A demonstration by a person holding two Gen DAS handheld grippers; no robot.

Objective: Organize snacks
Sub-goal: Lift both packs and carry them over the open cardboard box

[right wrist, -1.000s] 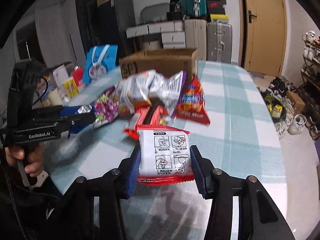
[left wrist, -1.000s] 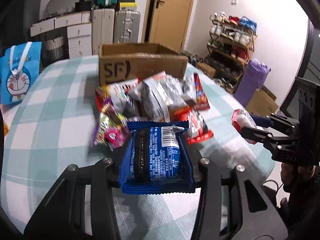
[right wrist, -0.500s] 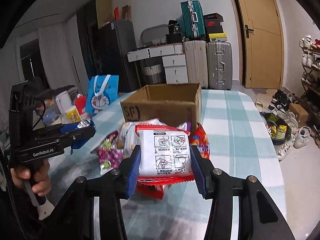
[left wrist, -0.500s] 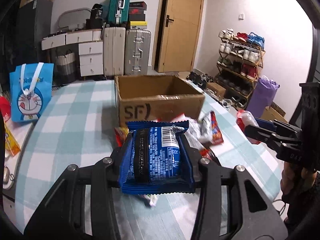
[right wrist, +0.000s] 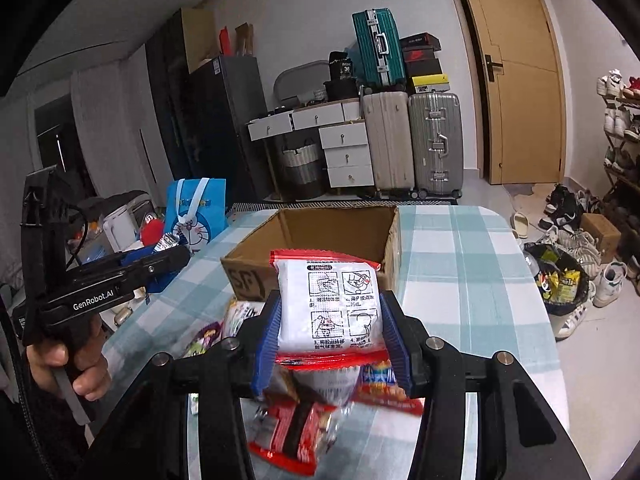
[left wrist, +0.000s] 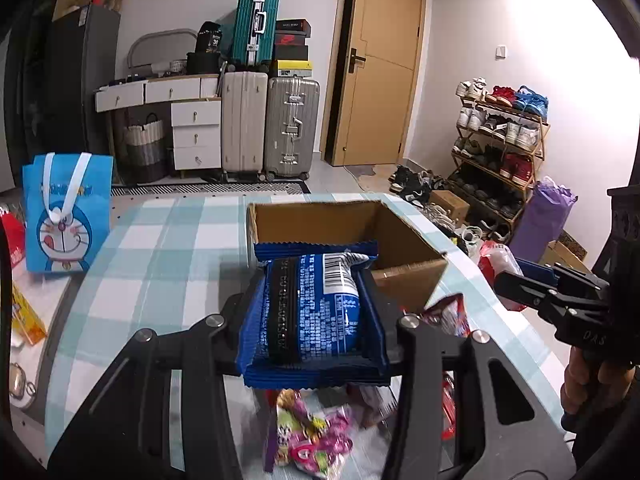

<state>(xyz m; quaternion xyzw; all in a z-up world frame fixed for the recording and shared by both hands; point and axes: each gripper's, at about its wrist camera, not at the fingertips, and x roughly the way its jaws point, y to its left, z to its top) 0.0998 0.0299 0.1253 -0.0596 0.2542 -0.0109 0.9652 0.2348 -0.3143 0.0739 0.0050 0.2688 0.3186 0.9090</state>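
My left gripper (left wrist: 314,312) is shut on a blue snack packet (left wrist: 312,304) and holds it above the table, just before the open cardboard box (left wrist: 404,276). My right gripper (right wrist: 330,320) is shut on a white and red snack packet (right wrist: 330,308), held before the same box (right wrist: 248,276). A pile of loose snack packets (left wrist: 308,436) lies on the checked tablecloth below both grippers; it also shows in the right wrist view (right wrist: 296,428). The right gripper shows in the left wrist view (left wrist: 504,268), and the left gripper in the right wrist view (right wrist: 172,252).
A blue Doraemon bag (left wrist: 66,212) stands on the table's left side. The checked table (right wrist: 472,280) ends at a rounded far edge. Suitcases (left wrist: 272,124), drawers and a shoe rack (left wrist: 500,148) stand beyond. A bin (right wrist: 560,280) sits on the floor to the right.
Both grippers have risen and moved forward toward the box with their packets. The snack pile has dropped below them and the box's open top now shows.
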